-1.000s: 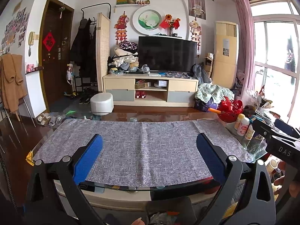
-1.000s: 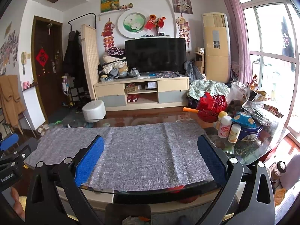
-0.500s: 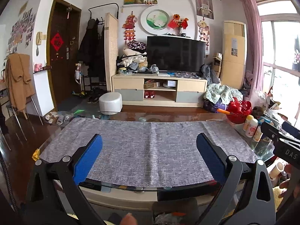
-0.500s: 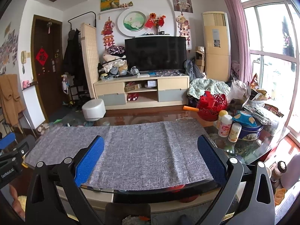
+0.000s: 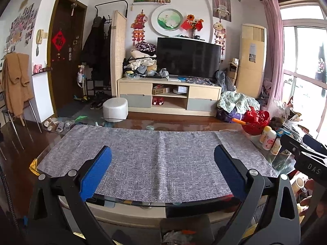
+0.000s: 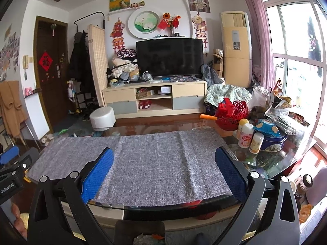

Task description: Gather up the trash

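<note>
- My left gripper (image 5: 162, 164) hovers at the near edge of the surface (image 5: 130, 201), its two blue fingers (image 5: 96, 172) spread wide with nothing between them.
- My right gripper (image 6: 164, 166) hangs beside it in the same way, two fingers (image 6: 230, 173) wide apart and empty.
- As for the trash itself, I judge it to be the crumpled scraps low in each view, below the surface's near edge: a bit in the left view (image 5: 175, 235) and a bit in the right view (image 6: 146, 239). Whether they sit in a bin or on the floor I cannot tell.
- One grey cloth (image 6: 143, 163) covers most of the surface, and I see no litter on it.
- To its right stand three small bottles (image 6: 246, 135), one blue tin (image 6: 270, 140) and one red basket (image 6: 232, 112), with a heap of bags (image 6: 273, 106) behind; which of those count as rubbish I cannot say.
- Progress, as I judge it: the cloth area looks finished, or else I have not begun. What is left would be the cluttered right end, if any of that is waste.
</note>
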The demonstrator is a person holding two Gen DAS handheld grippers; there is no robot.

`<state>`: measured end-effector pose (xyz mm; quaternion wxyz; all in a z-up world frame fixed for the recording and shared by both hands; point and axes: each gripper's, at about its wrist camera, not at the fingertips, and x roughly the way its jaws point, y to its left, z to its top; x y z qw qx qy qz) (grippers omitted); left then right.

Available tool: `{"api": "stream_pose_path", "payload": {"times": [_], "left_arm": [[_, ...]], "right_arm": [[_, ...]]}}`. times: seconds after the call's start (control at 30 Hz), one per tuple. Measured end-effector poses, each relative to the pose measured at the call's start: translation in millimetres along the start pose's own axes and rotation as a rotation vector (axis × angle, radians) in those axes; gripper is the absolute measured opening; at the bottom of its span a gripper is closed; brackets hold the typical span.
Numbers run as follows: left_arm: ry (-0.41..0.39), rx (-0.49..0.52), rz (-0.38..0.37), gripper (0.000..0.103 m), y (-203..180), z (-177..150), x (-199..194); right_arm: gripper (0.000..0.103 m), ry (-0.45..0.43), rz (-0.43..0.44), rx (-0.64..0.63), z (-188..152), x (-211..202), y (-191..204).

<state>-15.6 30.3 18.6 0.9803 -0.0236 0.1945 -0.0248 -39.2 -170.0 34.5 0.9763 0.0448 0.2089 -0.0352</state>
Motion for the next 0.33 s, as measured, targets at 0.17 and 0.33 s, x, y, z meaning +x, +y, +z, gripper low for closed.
{"api": "stream_pose_path", "payload": {"times": [0.17,0.33], "left_arm": [[0.012,-0.015,-0.002,0.095,3.1,-1.7,2.4],[0.009,-0.010,0.002,0.095,2.3,-0.9,4.0]], "right_arm": [[0.100,0.001,-0.001,-0.001,-0.5,1.2,-1.6],[0.100,-0.002,-0.010,0.007,-1.0,4.3,-6.8]]}}
